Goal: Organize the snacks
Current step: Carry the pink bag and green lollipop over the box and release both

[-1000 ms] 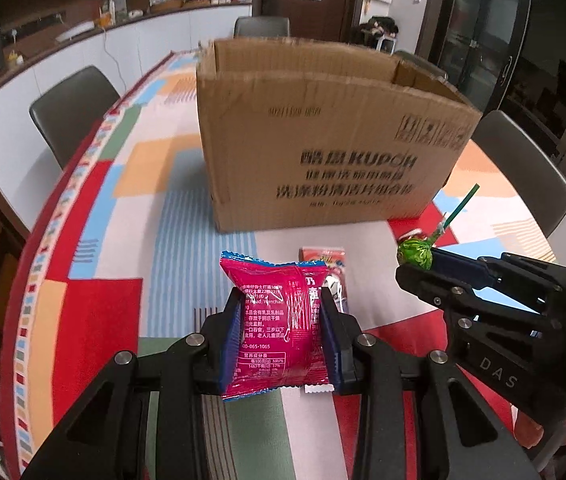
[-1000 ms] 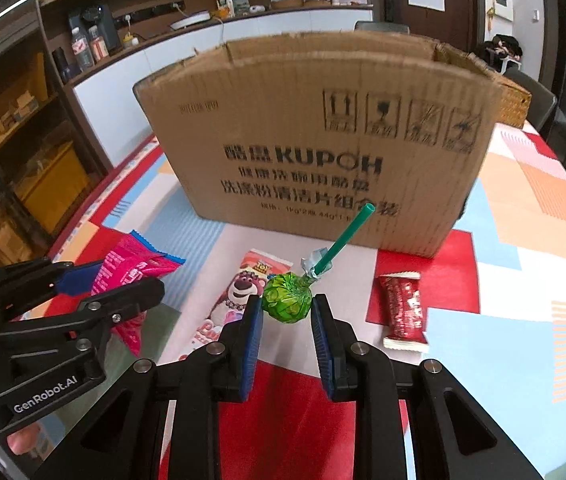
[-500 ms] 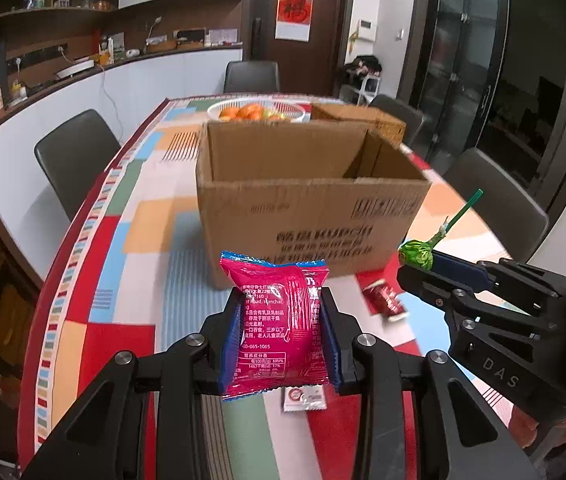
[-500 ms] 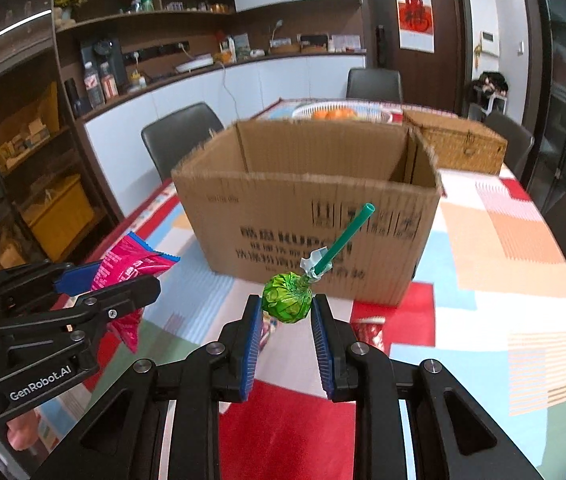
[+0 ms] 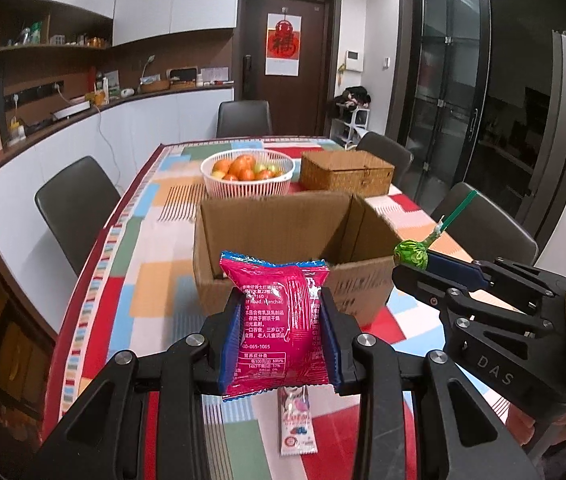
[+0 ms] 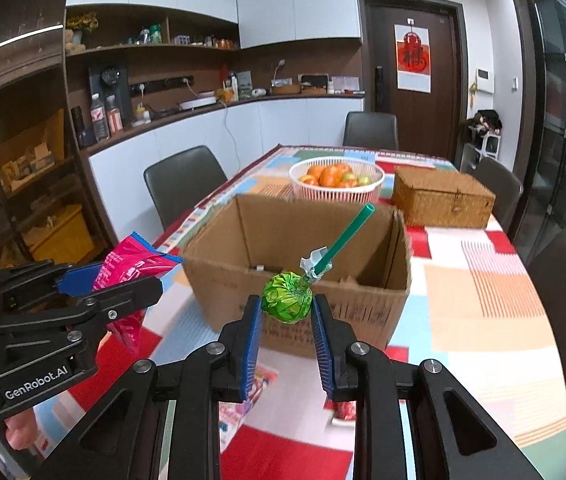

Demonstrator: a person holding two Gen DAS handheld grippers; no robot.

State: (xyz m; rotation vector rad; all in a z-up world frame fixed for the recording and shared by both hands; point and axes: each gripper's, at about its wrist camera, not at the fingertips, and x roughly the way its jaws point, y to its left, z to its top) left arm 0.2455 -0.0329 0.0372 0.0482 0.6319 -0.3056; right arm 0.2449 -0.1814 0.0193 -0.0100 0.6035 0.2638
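My left claw [image 5: 281, 344] is clamped on a pink snack packet [image 5: 279, 324], its blue pads pressing the packet's two sides, low in the middle of the left wrist frame. My right claw [image 6: 287, 336] is clamped on a lollipop [image 6: 287, 297] in a green wrapper, its green stick slanting up toward the upper right. Each claw shows in the other's view: the right one at the right edge of the left frame, with the lollipop at its tip, and the left one at the lower left of the right frame, with the packet sticking out of it.

Beyond both claws, in the middle of each frame, an open cardboard box [image 5: 283, 240] stands on the desk [image 5: 143, 280], which wears a cloth of coloured patches. Behind the box, higher in the frame, sit a white basket of fruit [image 5: 248, 174] and, to its right, a closed wicker box [image 5: 346, 171]. Another flat snack packet [image 5: 297, 420] lies on the desk under my left claw, at the bottom of the frame. Dark chairs [image 5: 77, 208] stand around the desk.
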